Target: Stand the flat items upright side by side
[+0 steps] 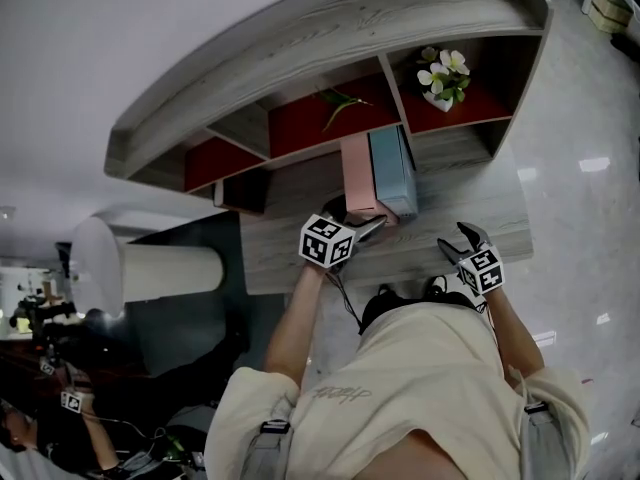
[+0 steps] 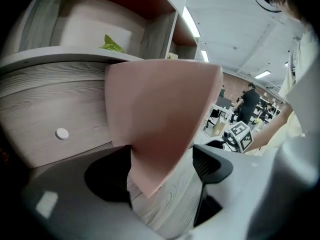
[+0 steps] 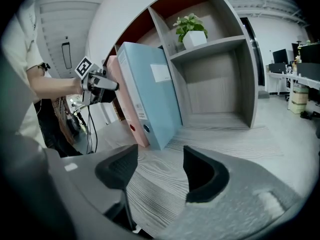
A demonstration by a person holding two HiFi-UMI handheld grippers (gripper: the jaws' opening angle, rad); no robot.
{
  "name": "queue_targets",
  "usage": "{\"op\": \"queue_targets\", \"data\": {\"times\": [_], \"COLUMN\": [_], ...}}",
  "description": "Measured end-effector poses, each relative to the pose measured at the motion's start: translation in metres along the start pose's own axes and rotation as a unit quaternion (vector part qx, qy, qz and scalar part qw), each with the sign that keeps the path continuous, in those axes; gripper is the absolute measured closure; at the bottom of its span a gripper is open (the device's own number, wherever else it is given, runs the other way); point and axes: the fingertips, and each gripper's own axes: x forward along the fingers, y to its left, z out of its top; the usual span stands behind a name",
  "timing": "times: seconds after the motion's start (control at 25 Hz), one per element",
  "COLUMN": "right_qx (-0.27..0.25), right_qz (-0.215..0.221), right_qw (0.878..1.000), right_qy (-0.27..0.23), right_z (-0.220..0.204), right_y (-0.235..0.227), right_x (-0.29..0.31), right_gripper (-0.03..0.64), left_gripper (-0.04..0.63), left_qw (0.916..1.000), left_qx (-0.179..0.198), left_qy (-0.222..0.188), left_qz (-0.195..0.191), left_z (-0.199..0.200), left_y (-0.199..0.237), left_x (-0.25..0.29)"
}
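Two flat binders stand upright side by side on the wooden desk (image 1: 480,203): a pink binder (image 1: 362,180) and, on its right, a light blue binder (image 1: 393,173). They lean slightly toward the shelf unit. My left gripper (image 1: 372,226) is at the pink binder's near edge. In the left gripper view the pink binder (image 2: 160,114) reaches down between the jaws of the left gripper (image 2: 160,171); it lies close to the left finger (image 2: 107,176) and a gap shows at the right finger. My right gripper (image 1: 458,245) hovers open and empty over the desk, right of the blue binder (image 3: 150,94).
Behind the binders is a shelf unit (image 1: 330,28) with red-backed cubbies. A potted plant (image 1: 443,76) stands in the right cubby and a green sprig (image 1: 340,103) in the middle one. A white cylinder (image 1: 170,268) lies left of the desk.
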Motion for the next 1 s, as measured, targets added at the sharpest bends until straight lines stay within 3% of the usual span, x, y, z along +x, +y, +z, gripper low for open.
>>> {"op": "queue_targets", "data": {"times": [0.68,1.0], "right_qx": [0.014,0.015], "right_qz": [-0.003,-0.012], "right_qw": [1.0,1.0], "right_qy": [0.0,-0.02], "right_z": [0.009,0.025], "right_y": [-0.023,-0.011], "right_x": [0.005,0.001], "right_gripper": [0.333,0.333], "left_gripper": [0.196,0.239], "left_qw": [0.9998,0.9987], "left_qx": [-0.017,-0.039], "left_qy": [-0.012,-0.032], "left_qz": [-0.001,-0.002], "left_z": [0.012,0.003], "left_y": [0.015,0.01], "left_x": [0.01,-0.009]}}
